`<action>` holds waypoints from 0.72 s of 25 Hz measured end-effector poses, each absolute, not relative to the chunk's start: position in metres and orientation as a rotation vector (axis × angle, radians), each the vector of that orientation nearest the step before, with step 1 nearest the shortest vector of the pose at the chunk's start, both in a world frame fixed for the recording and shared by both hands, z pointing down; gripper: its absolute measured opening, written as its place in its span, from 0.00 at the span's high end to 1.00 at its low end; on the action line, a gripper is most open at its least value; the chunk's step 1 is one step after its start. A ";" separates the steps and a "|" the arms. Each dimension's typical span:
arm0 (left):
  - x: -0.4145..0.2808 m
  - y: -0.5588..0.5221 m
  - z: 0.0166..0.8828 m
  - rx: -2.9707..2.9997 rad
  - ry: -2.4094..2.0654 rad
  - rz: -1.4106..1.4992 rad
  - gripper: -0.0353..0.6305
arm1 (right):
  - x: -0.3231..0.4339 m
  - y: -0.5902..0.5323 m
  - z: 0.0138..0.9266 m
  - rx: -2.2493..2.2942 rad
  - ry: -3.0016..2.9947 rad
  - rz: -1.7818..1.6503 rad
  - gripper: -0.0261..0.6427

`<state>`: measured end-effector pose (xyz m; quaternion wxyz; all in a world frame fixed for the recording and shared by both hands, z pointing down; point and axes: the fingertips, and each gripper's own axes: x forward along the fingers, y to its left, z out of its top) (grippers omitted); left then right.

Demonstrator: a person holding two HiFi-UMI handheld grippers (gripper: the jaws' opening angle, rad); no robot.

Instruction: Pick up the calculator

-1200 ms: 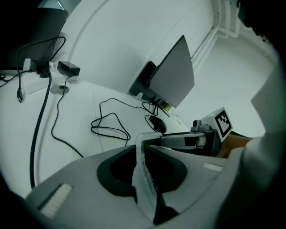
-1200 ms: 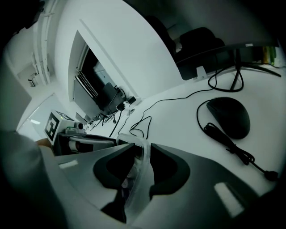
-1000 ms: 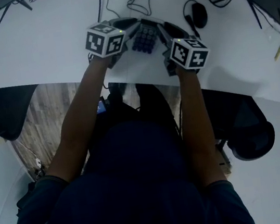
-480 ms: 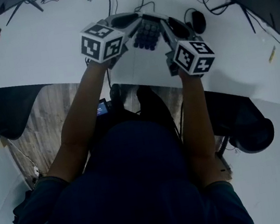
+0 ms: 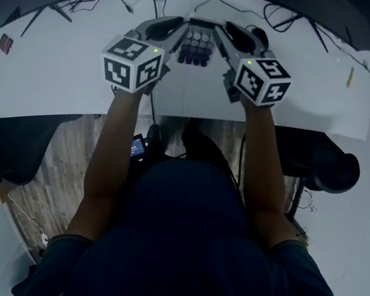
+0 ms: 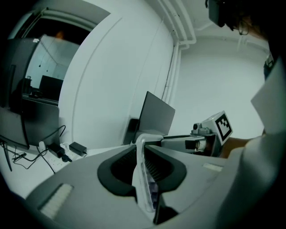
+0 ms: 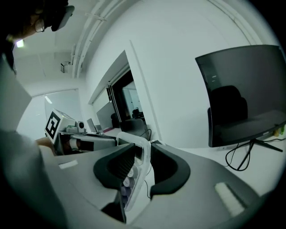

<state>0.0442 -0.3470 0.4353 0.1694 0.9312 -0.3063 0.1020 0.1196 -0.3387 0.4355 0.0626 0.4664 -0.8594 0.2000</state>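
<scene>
Both closed on the calculator (image 5: 195,44). Left gripper (image 6: 143,166) pinches one edge and right gripper (image 7: 140,167) the opposite edge, so it spans between the two jaw pairs. Looks like the lift step, seemingly clear of the desk (image 5: 54,67). Next: raise both together, keeping spacing and level constant so it doesn't twist out.

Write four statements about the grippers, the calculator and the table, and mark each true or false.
1. The left gripper is shut on the calculator. True.
2. The right gripper is open and empty. False: it too is shut on the calculator.
3. Both grippers hold the same side of the calculator. False: they hold opposite sides.
4. A monitor stands on the table. True.
</scene>
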 end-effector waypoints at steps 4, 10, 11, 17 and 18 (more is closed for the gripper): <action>0.031 -0.342 0.404 2.704 -0.897 0.230 0.87 | 0.107 -0.336 0.403 1.394 -2.637 0.510 0.81; 0.023 -0.336 0.360 2.782 -0.939 0.128 0.87 | 0.100 -0.331 0.359 1.397 -2.681 0.382 0.81; 0.023 -0.335 0.354 2.793 -0.944 0.107 0.88 | 0.100 -0.330 0.352 1.398 -2.685 0.361 0.81; 0.004 -0.325 0.315 2.875 -0.960 -0.056 0.88 | 0.082 -0.319 0.312 1.429 -2.708 0.231 0.81; -0.001 -0.322 0.309 2.889 -0.959 -0.083 0.88 | 0.077 -0.316 0.306 1.432 -2.713 0.211 0.81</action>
